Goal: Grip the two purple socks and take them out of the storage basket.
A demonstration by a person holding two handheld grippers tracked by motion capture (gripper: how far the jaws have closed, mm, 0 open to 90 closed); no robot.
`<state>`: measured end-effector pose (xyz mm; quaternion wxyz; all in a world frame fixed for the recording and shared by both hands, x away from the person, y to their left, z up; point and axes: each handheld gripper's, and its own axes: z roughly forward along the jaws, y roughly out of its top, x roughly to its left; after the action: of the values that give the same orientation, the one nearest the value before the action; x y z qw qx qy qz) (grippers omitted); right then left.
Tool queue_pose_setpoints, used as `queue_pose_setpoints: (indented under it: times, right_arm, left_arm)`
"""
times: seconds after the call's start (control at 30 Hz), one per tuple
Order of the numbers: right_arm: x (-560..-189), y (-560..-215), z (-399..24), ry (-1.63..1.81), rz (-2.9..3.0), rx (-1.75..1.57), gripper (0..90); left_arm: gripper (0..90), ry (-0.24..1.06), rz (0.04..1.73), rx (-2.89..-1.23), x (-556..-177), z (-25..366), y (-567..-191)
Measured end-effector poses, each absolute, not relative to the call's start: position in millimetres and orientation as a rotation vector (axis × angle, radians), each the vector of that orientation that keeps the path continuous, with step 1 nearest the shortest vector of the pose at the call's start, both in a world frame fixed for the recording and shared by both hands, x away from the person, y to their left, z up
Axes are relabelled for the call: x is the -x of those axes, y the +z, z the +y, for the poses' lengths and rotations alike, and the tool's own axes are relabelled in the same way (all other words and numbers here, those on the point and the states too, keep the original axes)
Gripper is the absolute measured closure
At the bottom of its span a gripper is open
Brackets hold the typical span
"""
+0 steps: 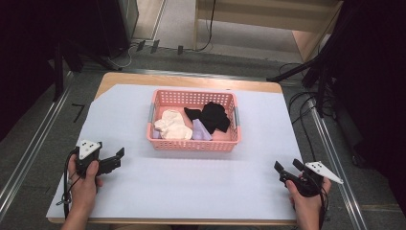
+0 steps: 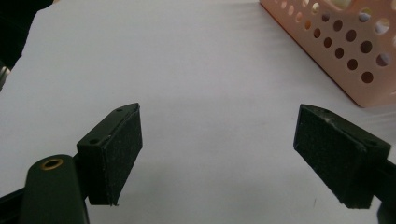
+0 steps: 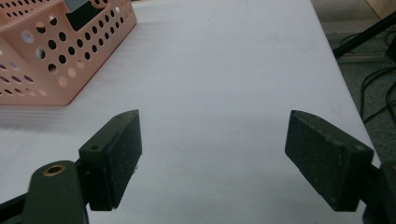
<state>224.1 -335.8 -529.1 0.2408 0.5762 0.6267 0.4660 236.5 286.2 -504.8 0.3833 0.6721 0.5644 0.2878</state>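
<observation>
White bench (image 1: 191,191) lies bare between left claw (image 1: 117,157) and right claw (image 1: 288,167), both wide, empty. Ahead, between them, sits a pink basket (image 1: 191,143); the near edge runs just behind both.

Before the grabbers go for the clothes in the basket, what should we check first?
1. Left gripper open: ok, jaws wide apart.
2. Right gripper open: ok, nothing between the jaws.
3. Basket upright on the table: ok.
4. Clothes inside the basket: ok, a cream piece, a black piece and a lilac piece.
5. Way to the basket free: ok, bare white surface.
6. Pieces tangled together: cannot tell.
</observation>
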Motion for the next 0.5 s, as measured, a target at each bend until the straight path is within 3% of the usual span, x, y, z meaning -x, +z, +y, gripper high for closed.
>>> queue_pose_setpoints:
  times: [0.5]
  right_arm:
    - [-228,-513,-324,1.201,1.667,-1.558,21.1]
  left_arm:
    - [16.3,0.743,1.436,-1.71,-236,286,-505]
